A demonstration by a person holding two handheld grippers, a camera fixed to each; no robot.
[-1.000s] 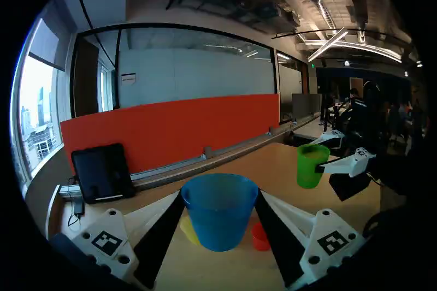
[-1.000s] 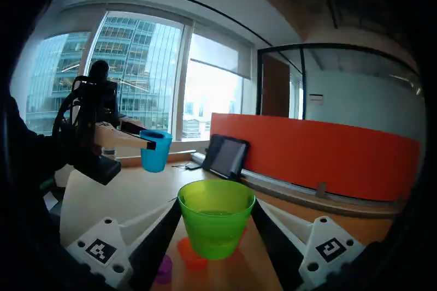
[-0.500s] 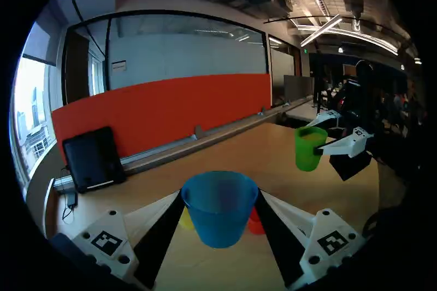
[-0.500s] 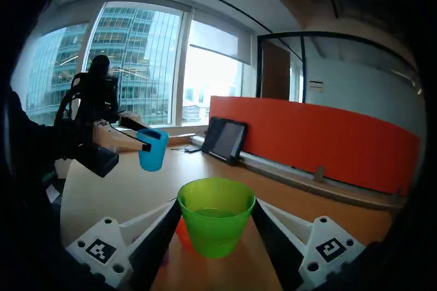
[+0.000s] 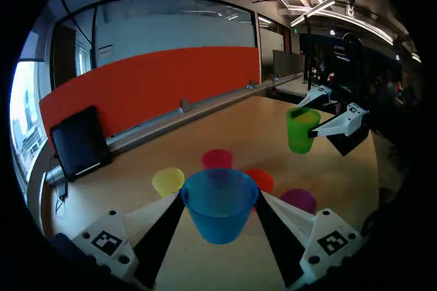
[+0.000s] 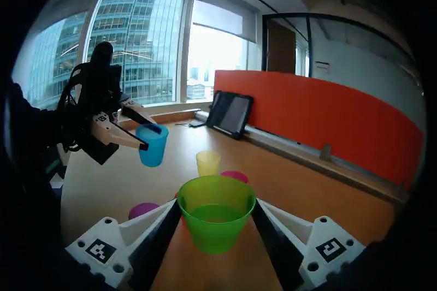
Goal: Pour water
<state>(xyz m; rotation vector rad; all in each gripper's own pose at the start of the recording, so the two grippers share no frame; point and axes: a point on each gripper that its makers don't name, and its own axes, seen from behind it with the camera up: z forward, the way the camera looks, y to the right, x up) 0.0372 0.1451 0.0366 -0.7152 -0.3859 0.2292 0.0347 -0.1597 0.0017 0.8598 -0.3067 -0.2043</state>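
Two grippers, each pinching a cup: the left gripper (image 5: 219, 202) has both fingers pressed on the sides of a blue cup (image 5: 219, 220), held upright above the table (image 5: 338, 176). Whether anything is inside it is hard to tell. Likewise the right gripper (image 6: 216, 206) is clamped on a green cup (image 6: 216, 231), upright, with water (image 6: 216, 213) inside. In the left gripper view the green cup hangs ahead and to the right of the left gripper, well apart from the blue cup. In the right gripper view the blue cup sits ahead and to the left of the right gripper. Four small cups stand on the table just ahead of the left gripper — a yellow cup (image 5: 167, 180) to its left, a pink cup (image 5: 217, 158) straight ahead, an orange cup (image 5: 261, 179) just right, and a purple cup (image 5: 297, 199) farther right. A dark tablet (image 5: 79, 141) leans by an orange partition (image 5: 153, 81) far ahead-left.
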